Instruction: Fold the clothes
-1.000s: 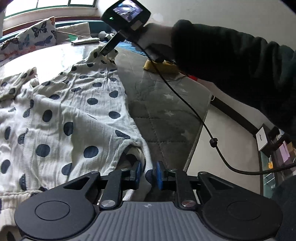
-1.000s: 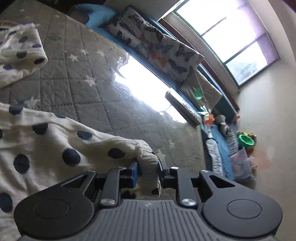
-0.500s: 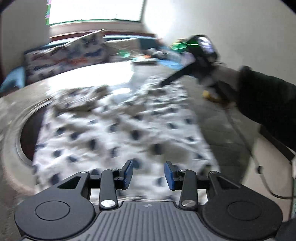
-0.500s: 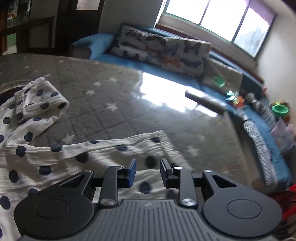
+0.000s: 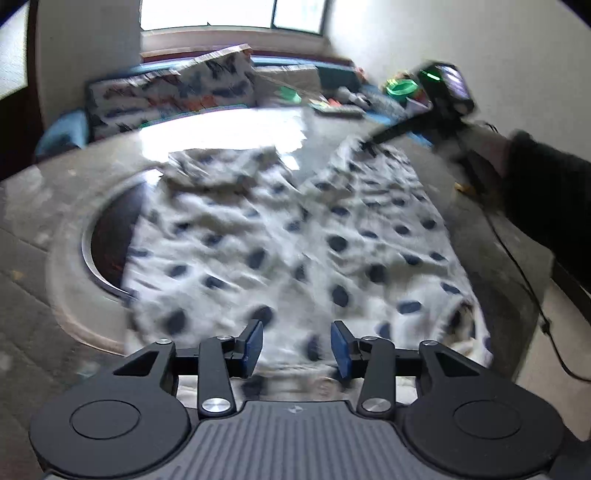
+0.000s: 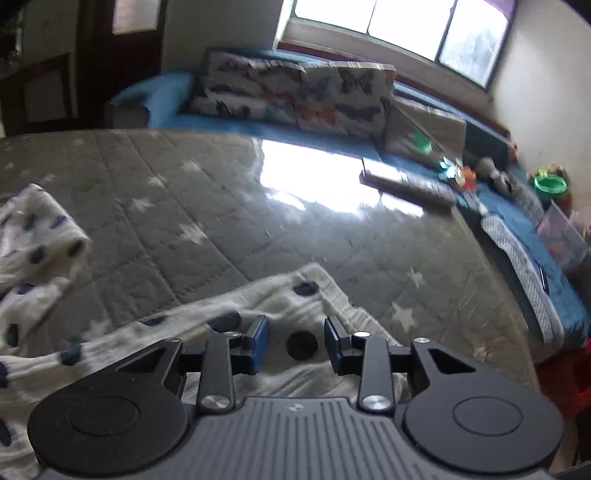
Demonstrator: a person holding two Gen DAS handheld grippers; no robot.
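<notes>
A grey quilted mat (image 6: 207, 206) with white stars is spread out. Bright light from the window (image 6: 402, 26) is seen shining on it. A blue sofa (image 6: 155, 96) with butterfly cushions (image 6: 295, 92) is set by the pale wall (image 5: 461, 40).

One dotted garment (image 5: 295, 236), one grey quilt (image 6: 207, 206), two butterfly cushions (image 6: 295, 96), one green bowl (image 6: 550, 185), two grippers (image 5: 295, 345).

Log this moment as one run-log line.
task: fold clothes | left gripper: open, above polka-dot garment | right gripper: open, above garment's far end | garment: spread on grey star-quilted mat, unheld
</notes>
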